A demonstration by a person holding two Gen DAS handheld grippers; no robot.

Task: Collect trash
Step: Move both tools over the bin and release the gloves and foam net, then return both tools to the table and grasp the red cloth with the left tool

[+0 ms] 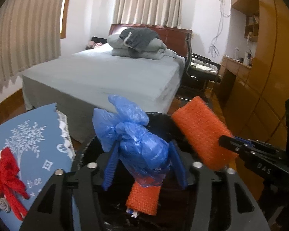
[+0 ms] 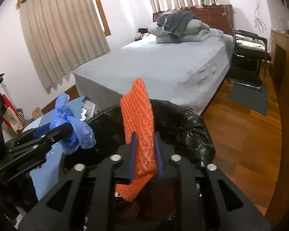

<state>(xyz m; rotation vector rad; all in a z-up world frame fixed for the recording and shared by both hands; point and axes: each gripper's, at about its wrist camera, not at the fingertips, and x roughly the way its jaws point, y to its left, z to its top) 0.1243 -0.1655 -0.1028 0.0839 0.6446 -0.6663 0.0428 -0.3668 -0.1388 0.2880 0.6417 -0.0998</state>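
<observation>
I hold both hand-held grippers over the black-lined trash bin [image 2: 192, 123] for release: my left hand-held gripper [image 1: 144, 154], jaws spread, loosely brackets the blue plastic bag [image 1: 136, 140], my right hand-held gripper [image 2: 145, 148], slightly parted, brackets the orange foam net [image 2: 138, 119], with another orange piece inside the bin.

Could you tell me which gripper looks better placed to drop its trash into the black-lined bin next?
Probably the right gripper: its orange foam net hangs above the bin opening. The left gripper holds the blue plastic bag nearer the rim.
</observation>
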